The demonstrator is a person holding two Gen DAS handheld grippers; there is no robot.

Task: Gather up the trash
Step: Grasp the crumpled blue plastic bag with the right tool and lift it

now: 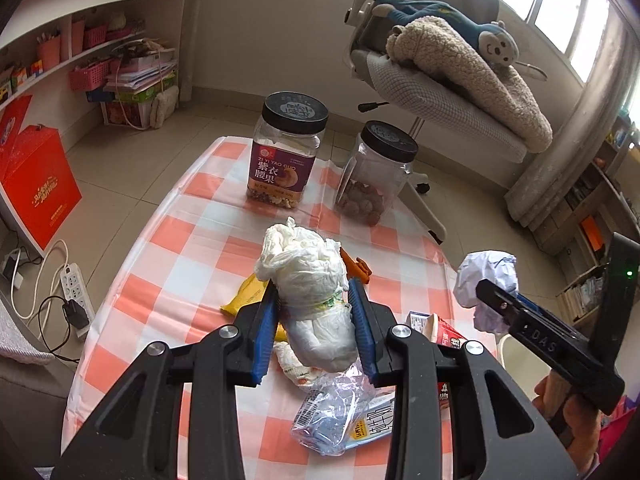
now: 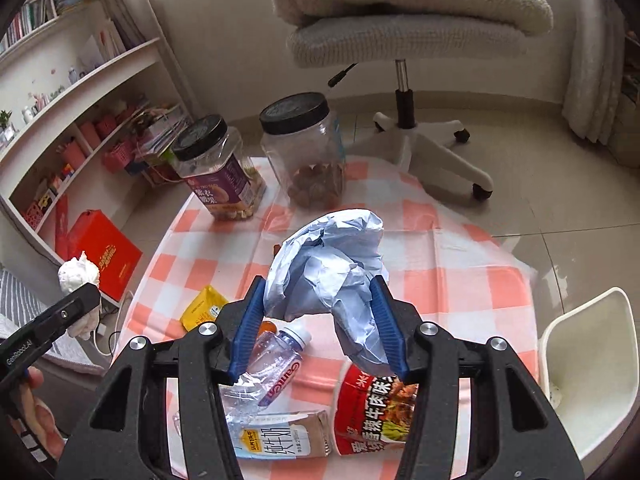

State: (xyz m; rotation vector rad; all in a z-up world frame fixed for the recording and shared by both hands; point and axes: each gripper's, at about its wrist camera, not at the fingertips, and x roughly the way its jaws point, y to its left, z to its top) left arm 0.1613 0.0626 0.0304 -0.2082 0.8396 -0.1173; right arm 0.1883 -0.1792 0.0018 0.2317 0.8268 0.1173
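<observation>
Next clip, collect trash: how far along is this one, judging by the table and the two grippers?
Early to midway. Done: the white bin beside the table seems to hold only scraps. In hand: the left gripper grips a white wad; the right gripper grips crumpled blue paper, both lifted off the table. Left on the checked cloth: crushed bottle, milk carton, noodle cup, yellow packet.

Two tools: the left tool (image 1: 316, 316) at lower centre of its view, the right tool (image 2: 322, 320) likewise in its own. Two black-lidded jars on the counter (image 2: 460, 248): a labelled jar (image 1: 286, 152) and a clear jar (image 1: 374, 174). Two wads: a white wad (image 1: 308, 280) and a blue wad (image 2: 324, 264). One crushed bottle (image 2: 268, 368), one carton (image 2: 280, 436), one noodle cup (image 2: 376, 412), one yellow packet (image 2: 202, 310), one white bin (image 2: 592, 368) at lower right.
</observation>
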